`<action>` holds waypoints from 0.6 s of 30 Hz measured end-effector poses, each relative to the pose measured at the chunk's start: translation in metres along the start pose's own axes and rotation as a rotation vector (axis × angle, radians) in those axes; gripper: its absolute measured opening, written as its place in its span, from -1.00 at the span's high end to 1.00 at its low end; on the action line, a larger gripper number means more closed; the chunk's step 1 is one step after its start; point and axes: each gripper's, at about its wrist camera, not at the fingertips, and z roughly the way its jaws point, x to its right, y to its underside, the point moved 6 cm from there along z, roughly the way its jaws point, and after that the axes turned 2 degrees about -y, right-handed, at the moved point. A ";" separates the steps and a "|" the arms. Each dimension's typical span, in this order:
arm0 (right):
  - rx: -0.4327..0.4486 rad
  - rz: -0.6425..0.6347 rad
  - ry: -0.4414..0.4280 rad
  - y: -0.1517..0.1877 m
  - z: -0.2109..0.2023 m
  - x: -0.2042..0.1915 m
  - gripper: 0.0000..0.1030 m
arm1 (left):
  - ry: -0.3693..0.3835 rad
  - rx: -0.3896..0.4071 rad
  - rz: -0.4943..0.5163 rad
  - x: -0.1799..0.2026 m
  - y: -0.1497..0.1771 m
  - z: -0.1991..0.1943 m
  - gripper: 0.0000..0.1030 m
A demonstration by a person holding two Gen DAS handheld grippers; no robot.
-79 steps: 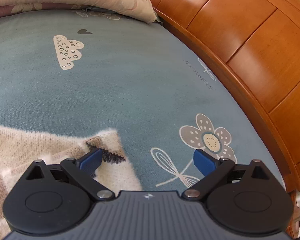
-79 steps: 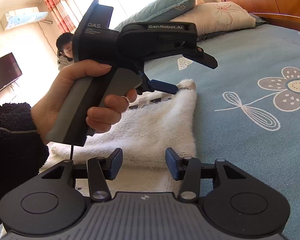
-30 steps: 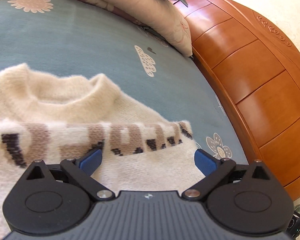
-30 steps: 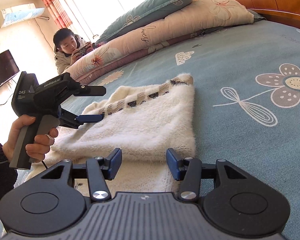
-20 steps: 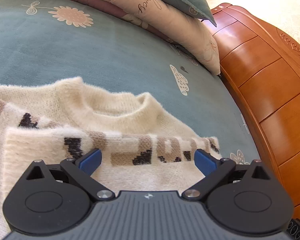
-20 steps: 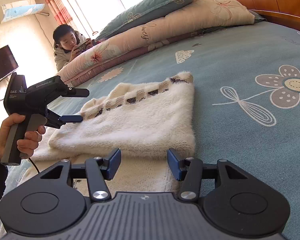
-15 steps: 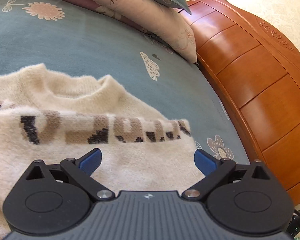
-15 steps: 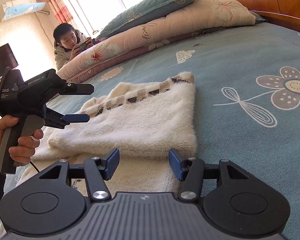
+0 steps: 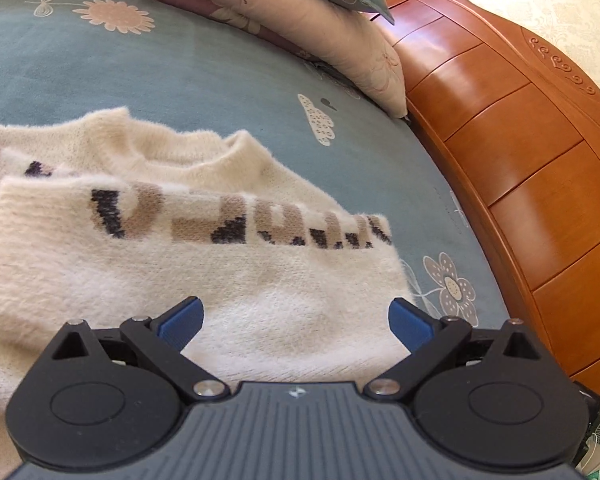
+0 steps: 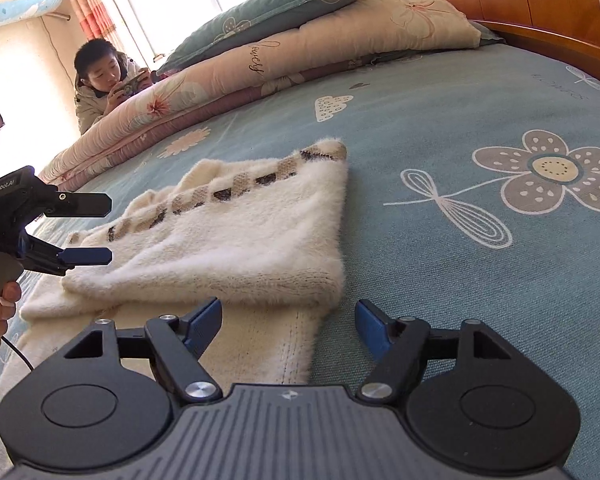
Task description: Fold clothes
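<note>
Sweater [image 9: 204, 280], cream and fluffy with a brown-and-black patterned band, lies on the bed [image 10: 480, 272], its lower part doubled up over the body so the band sits just below the collar. It looks soft, thick and light, likely to sag and drag its layers unless lifted at two points; the doubled edge or corners look like the best places to pinch, through both layers. Left gripper [image 9: 296, 318] and right gripper [image 10: 288, 320] both hover with jaws apart, holding nothing.
</note>
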 end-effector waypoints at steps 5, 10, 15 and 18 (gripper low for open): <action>0.001 0.006 0.015 -0.003 -0.003 0.002 -0.51 | 0.030 -0.035 0.069 0.032 0.008 0.033 -0.91; 0.001 0.002 0.012 -0.004 -0.005 0.000 -0.53 | 0.004 -0.060 0.082 0.027 0.027 0.042 -0.91; 0.017 0.011 0.000 -0.007 -0.010 0.000 -0.57 | 0.017 -0.058 0.039 0.012 0.032 0.013 -0.91; 0.024 0.014 0.000 -0.008 -0.012 0.000 -0.57 | -0.024 -0.011 0.041 0.007 0.021 -0.002 -0.91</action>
